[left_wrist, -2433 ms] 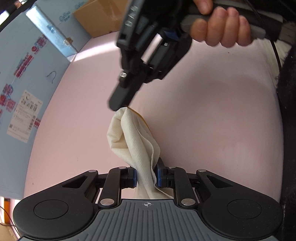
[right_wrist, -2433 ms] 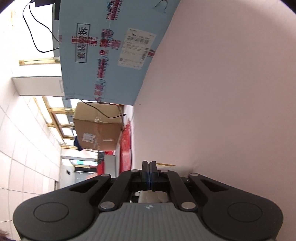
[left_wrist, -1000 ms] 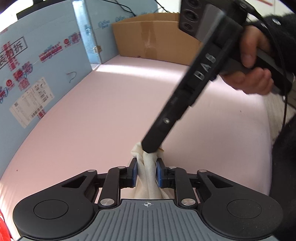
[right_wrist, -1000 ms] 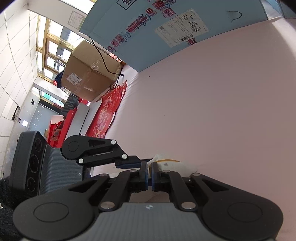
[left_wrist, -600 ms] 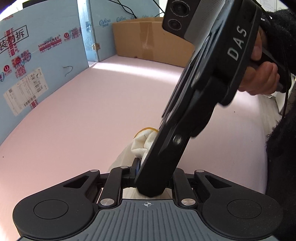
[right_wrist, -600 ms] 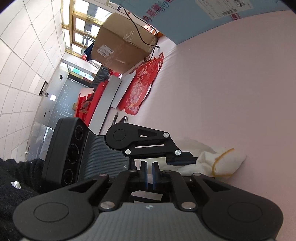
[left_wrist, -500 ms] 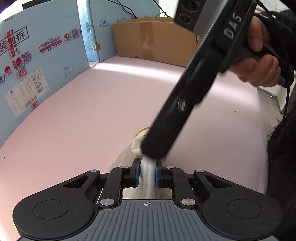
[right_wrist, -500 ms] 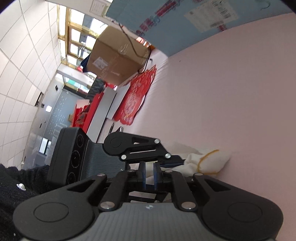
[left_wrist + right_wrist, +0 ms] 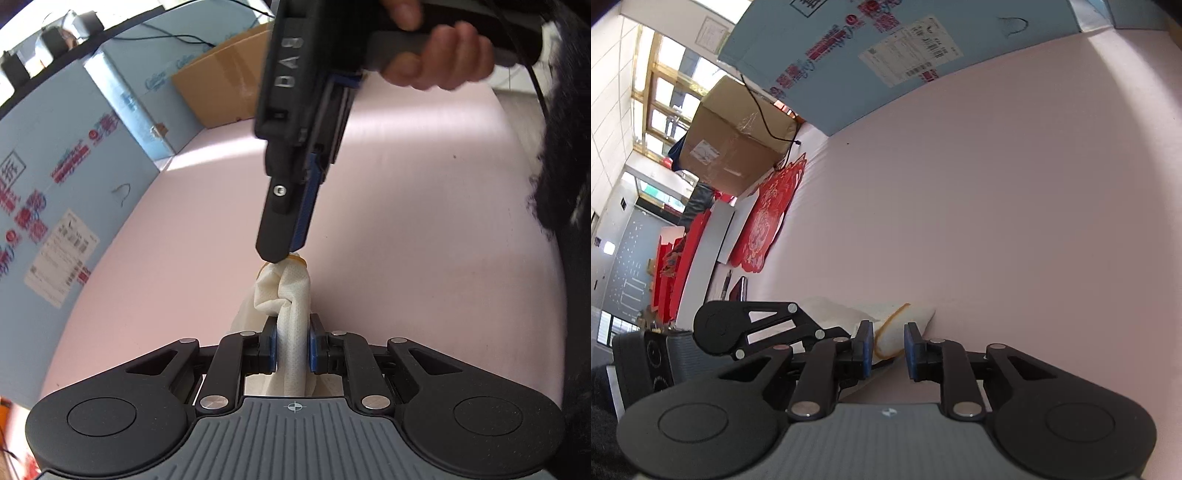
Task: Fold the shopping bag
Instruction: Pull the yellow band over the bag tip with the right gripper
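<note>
Right claw (image 9: pixel 889 345) had just opened, moving from bag's middle to its tip; nothing pinched. Left claw (image 9: pixel 291 345) clenched the bunched bag (image 9: pixel 286 291) above the desk (image 9: pixel 406 240). Mid-fold; next needs regrasping the tip.

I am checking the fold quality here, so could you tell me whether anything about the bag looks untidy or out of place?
Yes: the cream shopping bag is a crumpled wad, not a flat fold, pinched in the left gripper. Its orange-trimmed end lies between the right gripper's open jaws, unheld. Nothing looks torn.
</note>
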The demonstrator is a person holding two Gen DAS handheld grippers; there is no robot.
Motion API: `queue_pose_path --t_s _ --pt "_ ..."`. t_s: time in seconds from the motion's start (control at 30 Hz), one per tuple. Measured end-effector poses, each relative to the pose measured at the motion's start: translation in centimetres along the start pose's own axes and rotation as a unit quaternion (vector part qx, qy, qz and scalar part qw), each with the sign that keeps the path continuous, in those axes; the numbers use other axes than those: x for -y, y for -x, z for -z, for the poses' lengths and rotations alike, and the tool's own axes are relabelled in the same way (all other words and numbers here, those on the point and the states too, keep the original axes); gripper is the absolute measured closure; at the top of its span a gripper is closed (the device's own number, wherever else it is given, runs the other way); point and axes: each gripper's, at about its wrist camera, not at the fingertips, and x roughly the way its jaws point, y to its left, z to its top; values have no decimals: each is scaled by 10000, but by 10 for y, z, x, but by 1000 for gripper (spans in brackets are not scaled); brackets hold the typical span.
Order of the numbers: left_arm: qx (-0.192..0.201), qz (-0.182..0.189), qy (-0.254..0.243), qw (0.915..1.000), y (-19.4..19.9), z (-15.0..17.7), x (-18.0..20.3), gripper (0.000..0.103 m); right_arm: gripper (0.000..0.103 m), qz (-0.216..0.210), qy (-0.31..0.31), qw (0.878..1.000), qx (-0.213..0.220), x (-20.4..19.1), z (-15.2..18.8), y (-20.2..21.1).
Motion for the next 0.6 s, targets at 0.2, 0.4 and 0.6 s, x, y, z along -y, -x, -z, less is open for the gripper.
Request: queue_pose_path --t_s 0.2,0.4,0.6 --pt "-115 40 -427 9990 -3 -5 2 91 84 -60 22 9995 -315 2 -7 -18" --pt "-49 112 -293 9995 -3 -1 -3 91 88 -10 149 9986 -499 -5 -8 -22" --pt "51 179 -84 9998 -2 2 -8 91 92 -585 -64 9975 -385 -1 -10 -22"
